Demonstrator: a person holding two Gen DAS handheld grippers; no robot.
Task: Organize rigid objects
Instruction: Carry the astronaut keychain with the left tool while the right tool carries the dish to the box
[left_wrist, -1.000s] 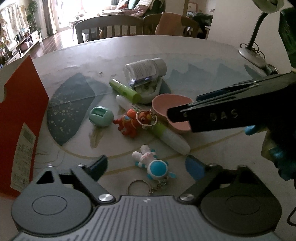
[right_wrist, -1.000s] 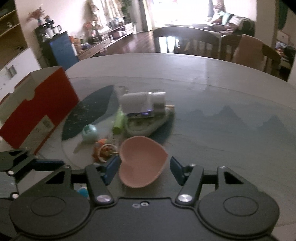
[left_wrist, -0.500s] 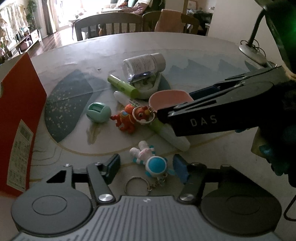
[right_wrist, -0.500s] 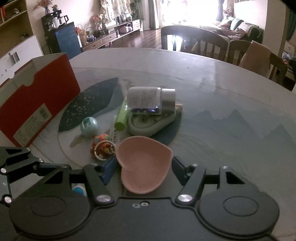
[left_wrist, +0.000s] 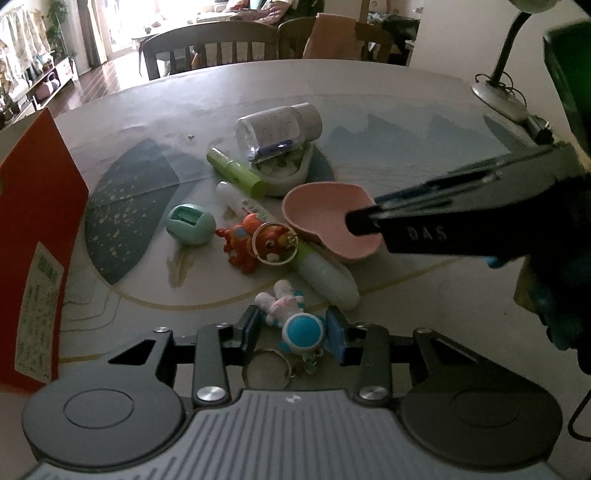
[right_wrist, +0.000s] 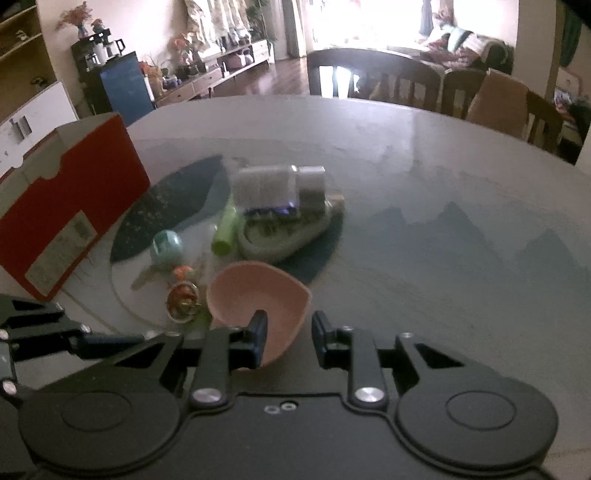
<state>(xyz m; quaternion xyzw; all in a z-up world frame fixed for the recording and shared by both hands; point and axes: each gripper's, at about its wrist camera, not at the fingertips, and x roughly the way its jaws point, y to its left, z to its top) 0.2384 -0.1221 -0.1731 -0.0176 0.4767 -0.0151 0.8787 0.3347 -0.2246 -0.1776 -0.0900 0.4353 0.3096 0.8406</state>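
Observation:
A white astronaut keychain (left_wrist: 295, 321) with a blue helmet lies on the table near me. My left gripper (left_wrist: 293, 330) is shut on it, one pad on each side of the helmet, and its ring trails toward the camera. A pink heart-shaped dish (right_wrist: 255, 291) sits just in front of my right gripper (right_wrist: 290, 332), whose jaws are closing. Its left finger stands inside the dish and the right one outside the rim, with a sliver of table showing between that pad and the rim. From the left wrist view the right gripper (left_wrist: 360, 219) reaches into the pink dish (left_wrist: 325, 206) from the right.
A red box (left_wrist: 37, 221) stands at the table's left. Beyond the dish lie an orange toy keychain (left_wrist: 255, 240), a mint round case (left_wrist: 190, 223), a white tube (left_wrist: 325, 273), a green tube (left_wrist: 236, 173) and a jar (left_wrist: 277, 129) on a pale dish. A lamp (left_wrist: 498, 92) stands far right.
The left jaws have closed in from wide apart onto the astronaut keychain. The right jaws have narrowed from straddling the whole pink dish to straddling its near rim, and the dish looks tipped.

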